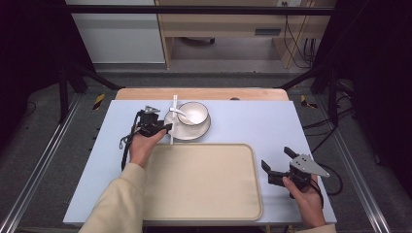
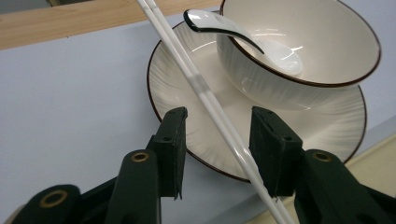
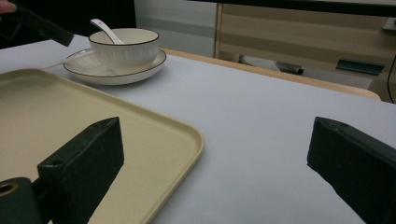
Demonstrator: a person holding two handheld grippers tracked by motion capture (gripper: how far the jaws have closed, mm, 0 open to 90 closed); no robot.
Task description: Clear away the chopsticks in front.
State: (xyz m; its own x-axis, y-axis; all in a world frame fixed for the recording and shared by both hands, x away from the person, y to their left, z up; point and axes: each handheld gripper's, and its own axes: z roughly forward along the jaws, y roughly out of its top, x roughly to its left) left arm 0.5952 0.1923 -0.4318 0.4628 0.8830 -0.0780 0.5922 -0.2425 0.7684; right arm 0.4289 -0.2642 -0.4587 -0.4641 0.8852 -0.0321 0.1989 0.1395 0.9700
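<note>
A pair of white chopsticks (image 1: 172,122) lies across the left rim of a white plate (image 1: 199,131) with a dark edge. On the plate stands a white bowl (image 1: 194,112) with a white spoon (image 1: 178,111) resting in it. My left gripper (image 1: 167,127) is open, its jaws either side of the chopsticks (image 2: 205,93). The sticks run close along the right-hand jaw, with a gap to the other. My right gripper (image 1: 276,158) stands wide open over bare table right of a beige tray (image 1: 201,179), holding nothing.
The tray (image 3: 70,116) takes up the front middle of the pale blue table (image 1: 262,126). A wooden strip (image 1: 204,93) runs along the far edge. From the right gripper view the bowl (image 3: 126,44) and plate (image 3: 116,70) sit far off to the left.
</note>
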